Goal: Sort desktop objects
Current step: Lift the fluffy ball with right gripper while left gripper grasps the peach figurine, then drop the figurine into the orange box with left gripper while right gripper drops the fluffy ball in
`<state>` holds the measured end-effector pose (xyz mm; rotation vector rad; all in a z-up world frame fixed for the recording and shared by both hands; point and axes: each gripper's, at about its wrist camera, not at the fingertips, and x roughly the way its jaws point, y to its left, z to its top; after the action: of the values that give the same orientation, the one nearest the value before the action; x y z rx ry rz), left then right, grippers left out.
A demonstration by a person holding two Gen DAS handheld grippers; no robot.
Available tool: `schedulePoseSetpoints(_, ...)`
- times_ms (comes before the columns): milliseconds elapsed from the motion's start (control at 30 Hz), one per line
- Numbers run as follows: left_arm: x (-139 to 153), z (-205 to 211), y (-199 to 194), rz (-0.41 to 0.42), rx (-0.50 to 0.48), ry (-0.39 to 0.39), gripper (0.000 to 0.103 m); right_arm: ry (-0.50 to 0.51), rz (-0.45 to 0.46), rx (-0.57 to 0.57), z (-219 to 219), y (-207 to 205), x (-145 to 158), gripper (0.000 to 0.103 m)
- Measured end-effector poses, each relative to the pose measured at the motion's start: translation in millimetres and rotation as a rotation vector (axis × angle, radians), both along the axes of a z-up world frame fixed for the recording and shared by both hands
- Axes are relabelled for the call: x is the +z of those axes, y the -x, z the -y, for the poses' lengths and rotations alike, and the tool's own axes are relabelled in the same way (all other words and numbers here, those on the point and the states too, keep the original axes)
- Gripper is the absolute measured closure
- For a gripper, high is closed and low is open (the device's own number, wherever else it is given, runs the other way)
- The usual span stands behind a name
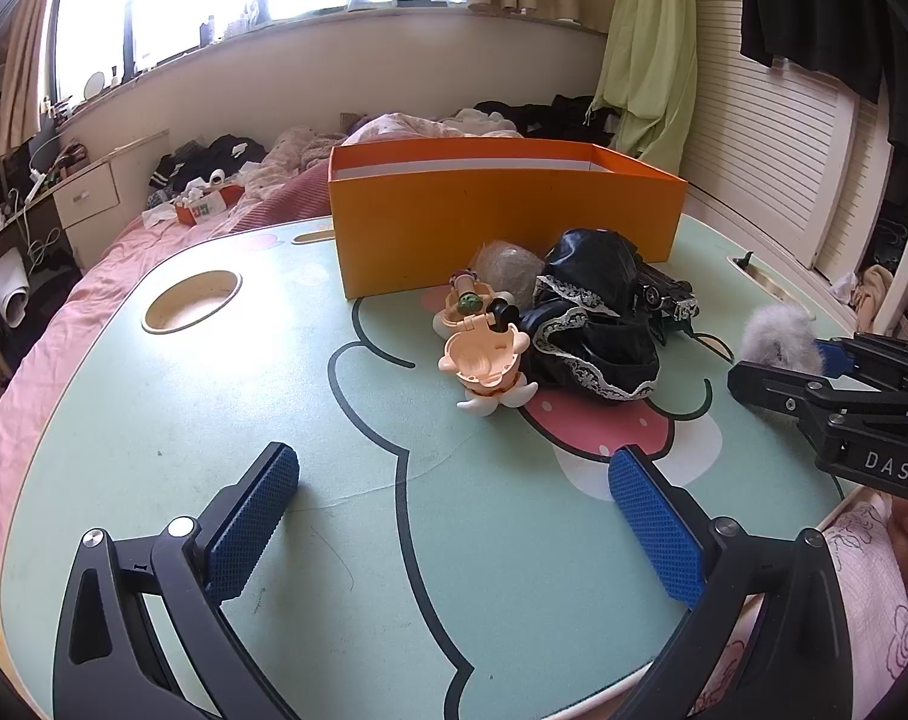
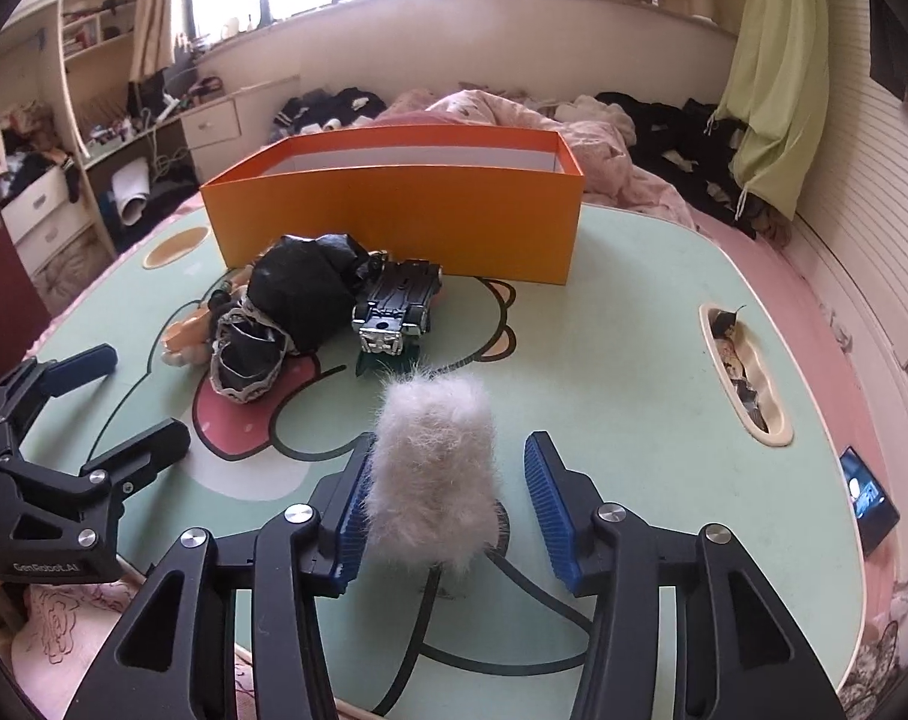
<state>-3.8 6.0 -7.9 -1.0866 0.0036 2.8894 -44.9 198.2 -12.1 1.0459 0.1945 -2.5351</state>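
A fluffy grey-white fur tuft stands near the desk's front edge between the right gripper's blue pads; one pad touches its fur, the other stands apart, jaws part open. Beyond it toward the desk's middle lie a black toy car, a black lace-trimmed cloth and a peach plastic doll head. An orange cardboard box sits at the far edge. The left gripper hangs wide and empty over the mint-green desk.

orange box, grey fluff, mint table
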Motion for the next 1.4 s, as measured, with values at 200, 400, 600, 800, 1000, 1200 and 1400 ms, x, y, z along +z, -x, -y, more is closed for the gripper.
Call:
schedulePoseSetpoints(200, 9, 7, 0, -0.012, -0.013, -0.044, 0.0, 0.041, -0.011, -0.008, -5, -2, 0, 0.064)
schedulePoseSetpoints(400, 32, 15, 21, -0.032, -0.027, -0.114, 0.024, 0.083, -0.003, -0.014, -11, 1, 1, 0.075)
schedulePoseSetpoints(600, 29, 19, 56, 0.076, -0.033, -0.208, 0.042, 0.089, -0.001, -0.013, -13, 2, 2, 0.075)
schedulePoseSetpoints(800, 19, 15, 76, 0.176, -0.011, -0.201, 0.042, 0.087, 0.0, -0.013, -13, 3, 1, 0.075)
schedulePoseSetpoints(1000, 14, 15, 63, 0.175, -0.015, -0.166, 0.069, 0.085, -0.001, -0.013, -13, 3, 2, 0.075)
schedulePoseSetpoints(1200, 21, 28, 40, 0.091, -0.037, -0.22, 0.069, 0.107, 0.0, -0.012, -16, 3, 3, 0.078)
schedulePoseSetpoints(1400, 48, 37, 21, -0.016, -0.016, -0.179, 0.069, 0.127, -0.029, 0.0, -19, -1, 13, 0.079)
